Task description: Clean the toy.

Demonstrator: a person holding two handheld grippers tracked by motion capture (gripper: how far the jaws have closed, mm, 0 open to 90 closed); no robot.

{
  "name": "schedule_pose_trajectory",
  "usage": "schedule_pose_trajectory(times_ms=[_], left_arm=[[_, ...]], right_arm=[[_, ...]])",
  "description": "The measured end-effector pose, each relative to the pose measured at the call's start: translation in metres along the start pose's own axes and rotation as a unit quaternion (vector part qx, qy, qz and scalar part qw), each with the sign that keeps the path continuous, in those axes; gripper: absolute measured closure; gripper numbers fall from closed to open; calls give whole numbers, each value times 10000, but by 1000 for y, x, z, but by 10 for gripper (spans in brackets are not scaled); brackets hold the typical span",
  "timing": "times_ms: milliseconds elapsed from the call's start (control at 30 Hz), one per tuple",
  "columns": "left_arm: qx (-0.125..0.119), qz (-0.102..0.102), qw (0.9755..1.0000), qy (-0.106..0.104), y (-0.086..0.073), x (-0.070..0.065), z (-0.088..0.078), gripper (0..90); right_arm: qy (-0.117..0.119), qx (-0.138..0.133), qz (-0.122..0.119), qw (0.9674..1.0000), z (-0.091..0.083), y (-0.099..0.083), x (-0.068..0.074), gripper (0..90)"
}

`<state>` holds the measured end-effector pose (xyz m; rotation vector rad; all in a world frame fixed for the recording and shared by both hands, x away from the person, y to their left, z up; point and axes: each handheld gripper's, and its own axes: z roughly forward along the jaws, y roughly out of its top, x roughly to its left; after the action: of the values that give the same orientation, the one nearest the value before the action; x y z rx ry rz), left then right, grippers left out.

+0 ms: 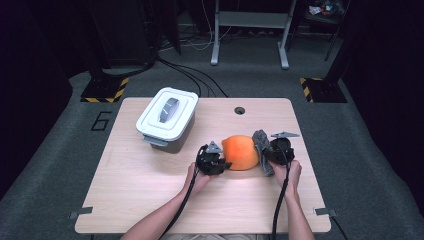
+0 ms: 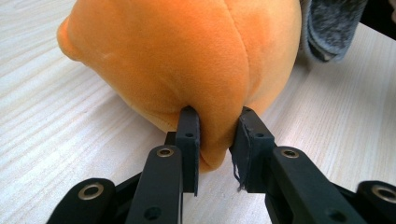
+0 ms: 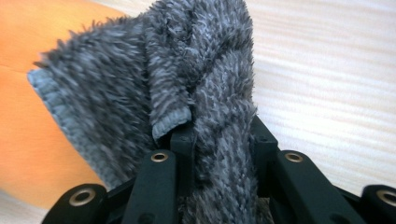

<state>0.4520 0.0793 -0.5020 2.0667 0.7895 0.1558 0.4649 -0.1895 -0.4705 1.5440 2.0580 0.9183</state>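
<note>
white lidded bin [image 1: 167, 119], wooden table [image 1: 150, 200]

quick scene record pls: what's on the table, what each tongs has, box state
table: light wood table
toy: orange plush toy, lying mid-table
cloth: grey fuzzy cloth, touching the toy's right side
box: white-lidded box, lid on, back left, apart from the toy
left tongs: pinching a fold of the toy
right tongs: clamped on the cloth
hands: one behind each tongs, near edge
</note>
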Motion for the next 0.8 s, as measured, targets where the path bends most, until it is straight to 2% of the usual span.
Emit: schedule_pose_trajectory(times_ms=[100,233,300,433,567,633,667,767,800], left_arm=[[-16,9,10000,-5,0,1,0,728],[-74,84,9999,-7,-1,0,-1,702],[-95,261,9996,78,-2,-2,-2,664],[-74,509,9982,316,-5,-7,-3,508],[56,640,9968,468,-8,-10,1,420],[134,727,9954,617,-9,-12,5,422],[116,792,9946,654,-9,-13,6,456],[-16,781,9945,694,-7,-13,6,639],[-35,735,9952,637,-7,-13,5,684]], right_arm=[[56,43,112,9999,3,-1,-3,698],[25,29,44,10000,3,-1,-3,698],[5,35,38,10000,3,-1,-3,698],[3,55,109,9999,2,-1,-3,698],[-21,36,54,10000,3,-1,-3,698],[-7,24,40,10000,3,-1,-3,698],[-8,39,68,10000,2,-1,-3,698],[-38,23,54,10000,1,-1,-2,699],[-46,-21,3,10000,0,-1,-3,700]])
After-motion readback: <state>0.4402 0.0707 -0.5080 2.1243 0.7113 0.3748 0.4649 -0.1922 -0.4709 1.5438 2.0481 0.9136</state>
